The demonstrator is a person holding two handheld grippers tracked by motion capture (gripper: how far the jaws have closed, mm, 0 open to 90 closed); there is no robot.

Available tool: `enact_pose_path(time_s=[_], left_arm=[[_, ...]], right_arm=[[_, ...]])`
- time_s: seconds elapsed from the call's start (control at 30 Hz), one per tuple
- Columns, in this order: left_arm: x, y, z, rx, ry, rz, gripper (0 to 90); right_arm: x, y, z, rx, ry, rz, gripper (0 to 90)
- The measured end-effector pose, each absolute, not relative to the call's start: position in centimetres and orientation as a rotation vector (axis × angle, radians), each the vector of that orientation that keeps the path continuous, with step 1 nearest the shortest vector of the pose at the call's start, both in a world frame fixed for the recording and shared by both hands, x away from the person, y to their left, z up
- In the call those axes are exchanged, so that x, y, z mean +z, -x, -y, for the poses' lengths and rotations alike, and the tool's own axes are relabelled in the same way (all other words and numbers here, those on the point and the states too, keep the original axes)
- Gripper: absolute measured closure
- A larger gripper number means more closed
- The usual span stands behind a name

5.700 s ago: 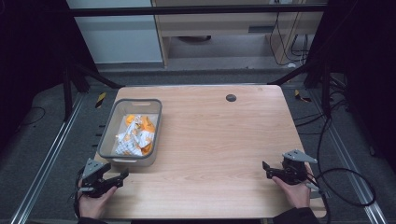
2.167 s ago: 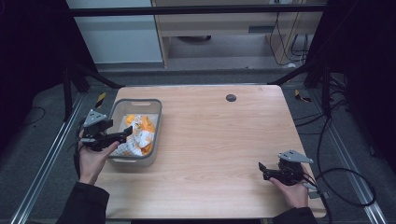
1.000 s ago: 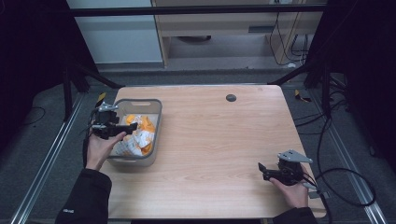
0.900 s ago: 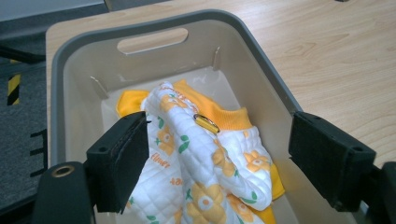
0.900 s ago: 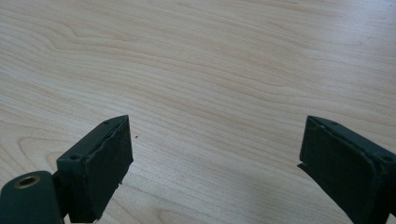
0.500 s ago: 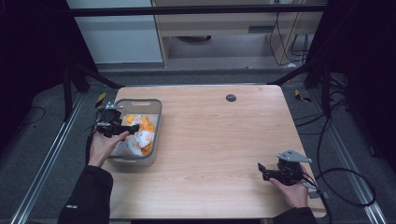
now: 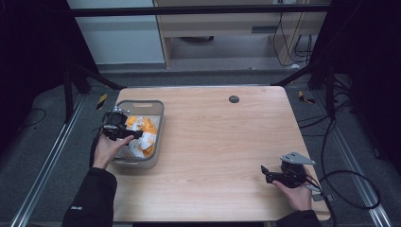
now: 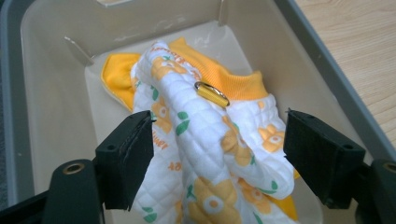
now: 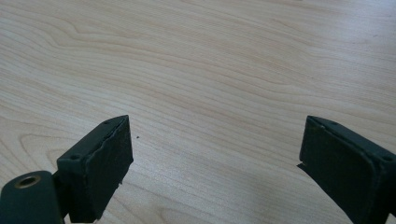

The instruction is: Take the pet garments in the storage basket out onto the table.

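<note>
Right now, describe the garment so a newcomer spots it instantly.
On the wooden table, find the grey bin at its left edge. The garment lies crumpled inside: white quilted fabric with orange flowers, orange trim and a gold snap.

Dim surroundings (soft, low-resolution), even light

orange print on the quilted white garment [image 8: 210, 154] in the grey bin [image 8: 51, 93]: a few small characters beside the flower motifs, too small and creased to read. no other text, label, brand or number is legible.
</note>
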State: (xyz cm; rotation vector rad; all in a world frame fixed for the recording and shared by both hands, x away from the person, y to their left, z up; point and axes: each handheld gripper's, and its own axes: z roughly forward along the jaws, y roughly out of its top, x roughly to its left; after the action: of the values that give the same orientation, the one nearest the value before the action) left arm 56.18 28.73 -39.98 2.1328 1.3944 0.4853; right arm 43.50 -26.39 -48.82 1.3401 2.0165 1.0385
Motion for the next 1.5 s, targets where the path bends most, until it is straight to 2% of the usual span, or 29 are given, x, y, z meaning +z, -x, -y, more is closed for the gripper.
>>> enact_pose_path(time_s=[0.57, 0.8, 1.2, 1.5], left_arm=[[-41.0, -57.0, -28.5, 0.427, -2.181, -1.437, 33.2], [-41.6, -57.1, -28.6, 0.392, -2.195, -1.461, 43.0], [-41.8, -57.3, -28.4, 0.352, -2.247, -1.493, 67.0], [-41.6, -57.3, -28.3, 0.358, -2.274, -1.492, 75.8]], right_arm=[[-48.9, -43.5, 26.3, 1.038, -1.341, -2.024, 9.6], [-48.9, -43.6, 26.3, 1.034, -1.338, -2.033, 9.8], [-49.0, -43.6, 26.3, 1.029, -1.333, -2.041, 9.8], [-49.0, -43.6, 26.3, 1.030, -1.333, -2.040, 9.8]])
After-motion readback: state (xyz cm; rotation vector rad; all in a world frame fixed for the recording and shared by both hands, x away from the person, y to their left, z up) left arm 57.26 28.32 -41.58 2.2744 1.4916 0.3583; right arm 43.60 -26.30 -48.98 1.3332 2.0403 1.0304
